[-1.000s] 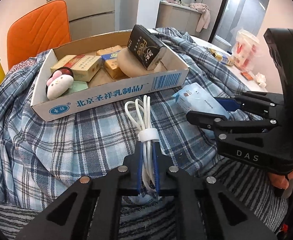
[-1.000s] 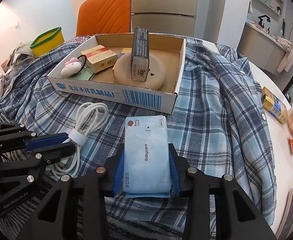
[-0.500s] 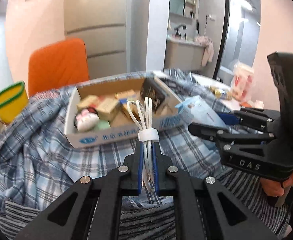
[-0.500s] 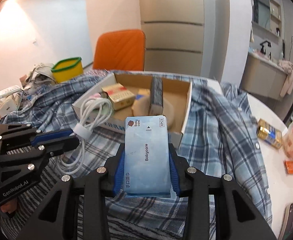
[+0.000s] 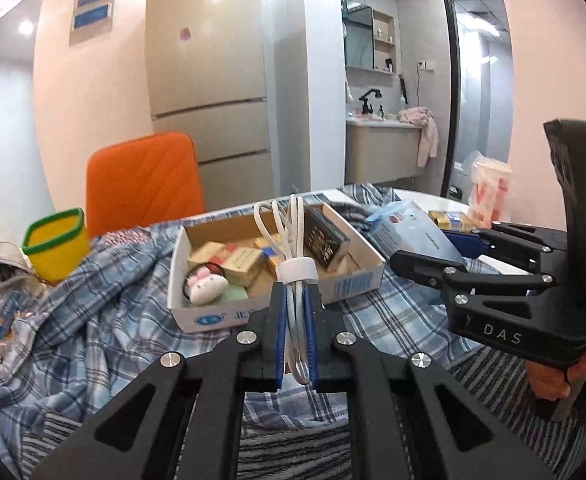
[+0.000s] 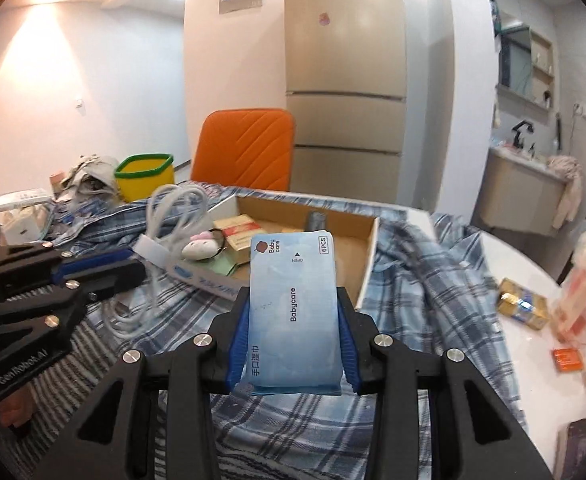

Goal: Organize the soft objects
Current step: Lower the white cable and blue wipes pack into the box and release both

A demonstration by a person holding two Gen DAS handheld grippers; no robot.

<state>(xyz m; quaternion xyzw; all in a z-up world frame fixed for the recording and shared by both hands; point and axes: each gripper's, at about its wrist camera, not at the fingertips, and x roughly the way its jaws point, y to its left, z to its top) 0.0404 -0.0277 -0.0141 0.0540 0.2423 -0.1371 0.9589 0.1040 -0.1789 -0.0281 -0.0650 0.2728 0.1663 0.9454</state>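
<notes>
Left tool (image 5: 296, 320) grips white cable (image 5: 289, 236); right tool (image 6: 293, 340) clamps wipes pack (image 6: 293, 304).

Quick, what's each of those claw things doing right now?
Left hand-held gripper: closed on the coiled white cable.
Right hand-held gripper: closed on the Babycare wet-wipes pack.

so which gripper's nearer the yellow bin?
Left. The left gripper, shut on the white cable, sits on the yellow bin side. The right gripper, holding the wipes pack, is farther across.
</notes>
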